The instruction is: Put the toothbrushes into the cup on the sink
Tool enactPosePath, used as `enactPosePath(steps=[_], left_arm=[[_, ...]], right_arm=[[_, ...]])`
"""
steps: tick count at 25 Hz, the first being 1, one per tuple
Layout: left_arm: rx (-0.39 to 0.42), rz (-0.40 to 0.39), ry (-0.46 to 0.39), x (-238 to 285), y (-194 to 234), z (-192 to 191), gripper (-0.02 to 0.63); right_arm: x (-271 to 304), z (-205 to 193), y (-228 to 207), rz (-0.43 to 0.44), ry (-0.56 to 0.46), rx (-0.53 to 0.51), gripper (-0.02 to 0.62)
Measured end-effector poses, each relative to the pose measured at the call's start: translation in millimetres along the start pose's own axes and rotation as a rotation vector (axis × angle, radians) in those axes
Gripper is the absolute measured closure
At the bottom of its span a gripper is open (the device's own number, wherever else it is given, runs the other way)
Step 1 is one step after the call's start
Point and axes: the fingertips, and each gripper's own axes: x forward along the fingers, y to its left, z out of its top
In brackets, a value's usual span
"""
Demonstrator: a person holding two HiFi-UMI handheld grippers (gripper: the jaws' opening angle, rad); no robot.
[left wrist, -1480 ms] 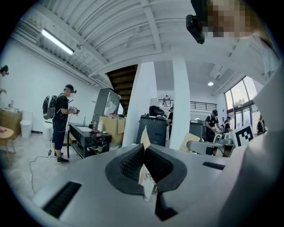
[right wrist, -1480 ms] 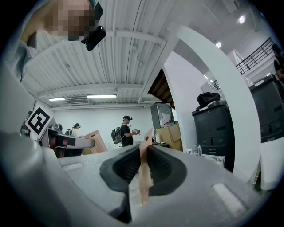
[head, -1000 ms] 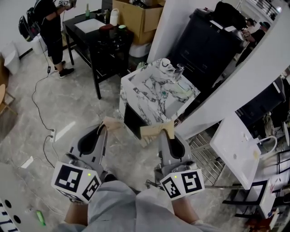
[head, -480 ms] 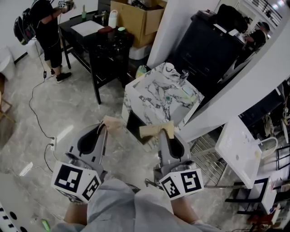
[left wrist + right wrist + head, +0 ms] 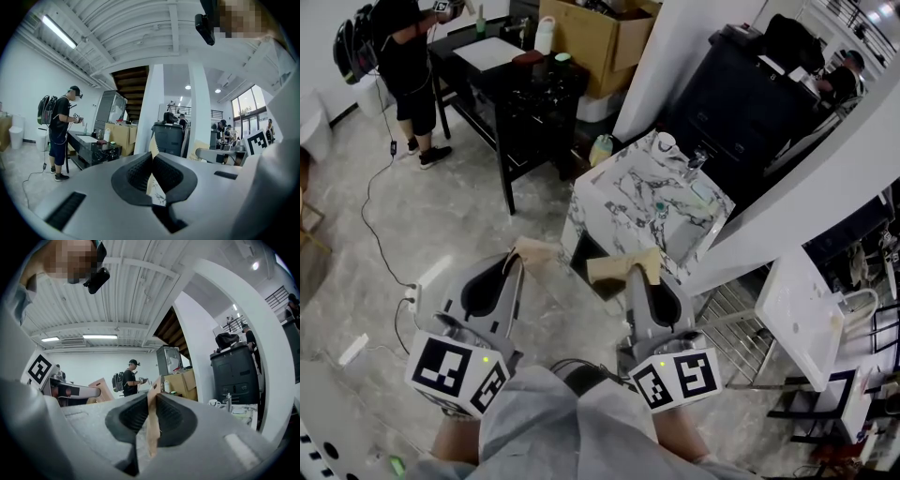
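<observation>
The marble sink unit [image 5: 605, 192] stands at your one o'clock on the grey marbled floor [image 5: 450, 216]. On its top, a white cup [image 5: 664, 142] sits at twelve o'clock of the basin [image 5: 645, 199], with the tap [image 5: 697, 160] near it at one o'clock. A pale green thing [image 5: 701, 192] lies on the rim at three o'clock, too small for you to tell what it is.

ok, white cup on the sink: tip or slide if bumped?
Probably slides before tipping: the cup looks squat and stands upright on the glossy marble sink. It looks small, so a nudge could shift it. It sits at the back corner by the faucet; a fall might break it.
</observation>
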Motion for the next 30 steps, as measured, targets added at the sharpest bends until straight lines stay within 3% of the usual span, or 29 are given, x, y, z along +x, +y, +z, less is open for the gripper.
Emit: enactPosePath(steps=[19,30], left_arm=[[0.008,0.012,-0.001,12,22,-4,0.600],[0.018,0.011,0.004,76,47,3,0.600]], right_arm=[[40,-6,1,0.026,0.006,-0.005,0.558],[100,-2,-32,0.032,-0.009,0.003,0.558]])
